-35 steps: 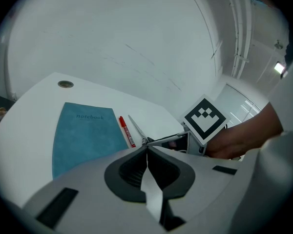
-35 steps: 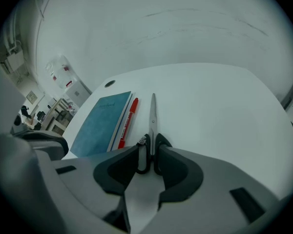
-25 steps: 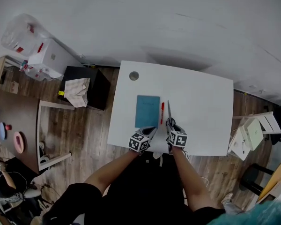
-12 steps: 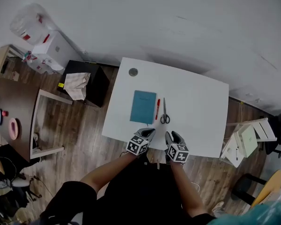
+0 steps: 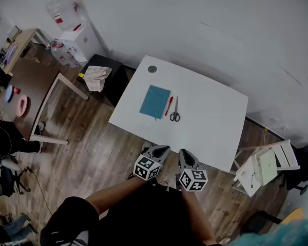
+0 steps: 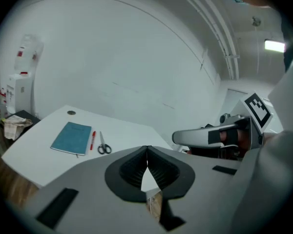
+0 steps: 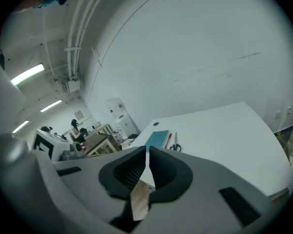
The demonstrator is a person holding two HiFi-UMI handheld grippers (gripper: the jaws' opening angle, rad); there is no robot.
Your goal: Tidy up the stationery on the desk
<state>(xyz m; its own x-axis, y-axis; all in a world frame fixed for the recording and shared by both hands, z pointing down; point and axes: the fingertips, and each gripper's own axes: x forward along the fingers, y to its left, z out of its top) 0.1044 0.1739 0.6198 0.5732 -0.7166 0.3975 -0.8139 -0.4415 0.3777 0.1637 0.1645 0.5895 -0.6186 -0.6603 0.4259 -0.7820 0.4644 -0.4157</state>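
Scissors, pen, notebook beyond right gripper, jaws just closed empty

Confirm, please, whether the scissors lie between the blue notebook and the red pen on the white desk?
Not quite: the head view shows the red pen between the blue notebook and the scissors, all three on the white desk.

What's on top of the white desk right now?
A blue notebook, a red pen and black-handled scissors lie side by side on the white desk; a round grey cap sits near its far corner. Anything under the notebook is covered.
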